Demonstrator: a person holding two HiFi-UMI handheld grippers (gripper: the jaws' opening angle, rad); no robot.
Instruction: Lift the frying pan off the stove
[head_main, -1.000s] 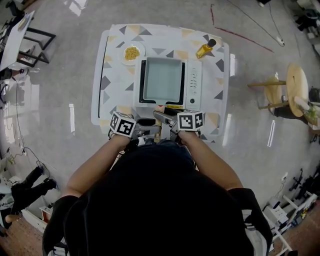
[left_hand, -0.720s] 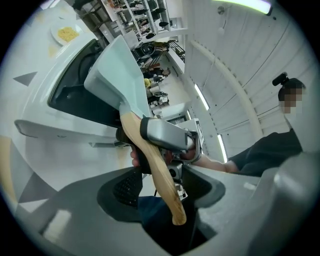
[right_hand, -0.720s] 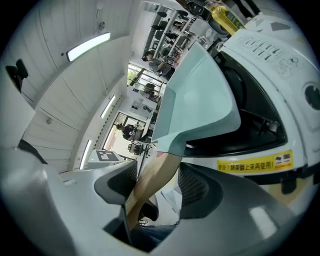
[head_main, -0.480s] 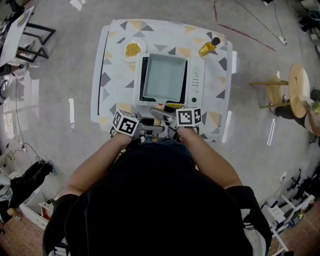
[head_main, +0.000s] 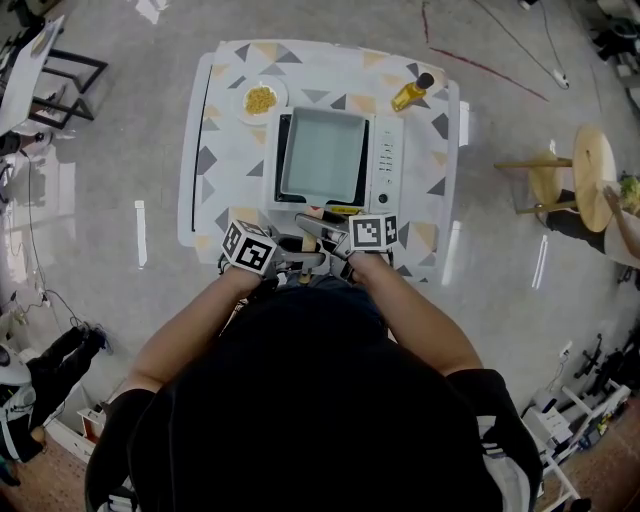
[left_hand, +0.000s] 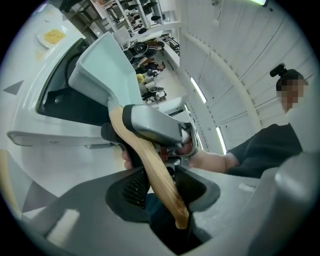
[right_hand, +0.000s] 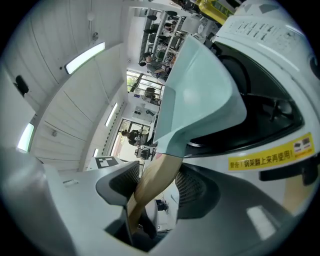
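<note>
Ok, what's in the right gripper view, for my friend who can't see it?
The right gripper grips the wooden handle of a pale green frying pan. The pan tilts above the black burner of a white stove with a yellow label.

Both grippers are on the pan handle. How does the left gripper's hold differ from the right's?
The left gripper clamps the wooden handle at its free end; the right gripper clamps it farther up, next to the frying pan. The left gripper sits nearer the person, the right gripper nearer the stove. Both are shut on the wooden handle.
</note>
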